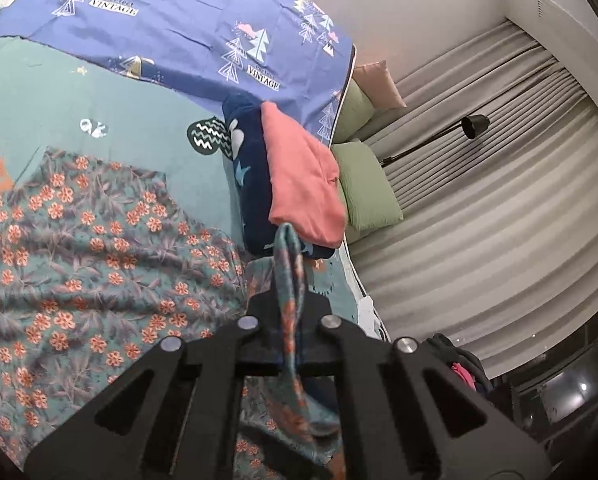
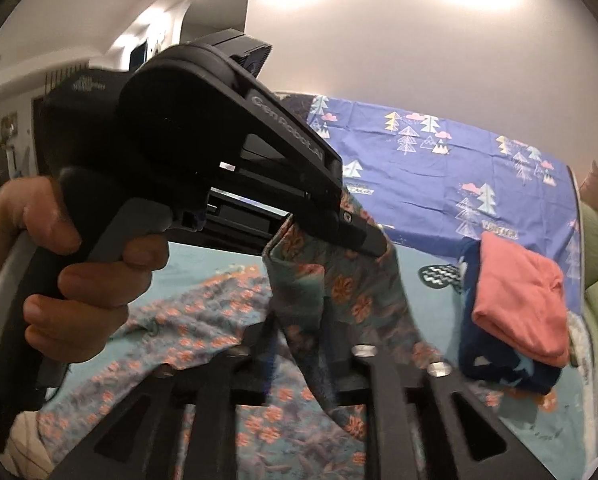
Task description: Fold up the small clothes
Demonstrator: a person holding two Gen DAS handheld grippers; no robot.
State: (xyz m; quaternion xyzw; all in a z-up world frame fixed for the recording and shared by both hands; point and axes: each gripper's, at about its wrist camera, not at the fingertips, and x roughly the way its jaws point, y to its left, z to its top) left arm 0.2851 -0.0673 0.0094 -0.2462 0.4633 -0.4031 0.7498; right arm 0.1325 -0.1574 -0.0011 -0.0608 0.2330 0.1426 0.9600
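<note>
A teal garment with orange flowers lies spread on the bed. My left gripper is shut on a raised fold of it. The right wrist view shows that gripper in a person's hand, lifting the floral garment so a strip hangs down. That strip passes between the fingers of my right gripper, which stand apart without pinching it. A folded pink garment rests on a folded navy one just beyond, also seen as a pink garment.
The bed has a teal sheet and a blue tree-print cover at the back. Green pillows, a black lamp and grey curtains lie past the bed's edge. Dark clothes are piled beside it.
</note>
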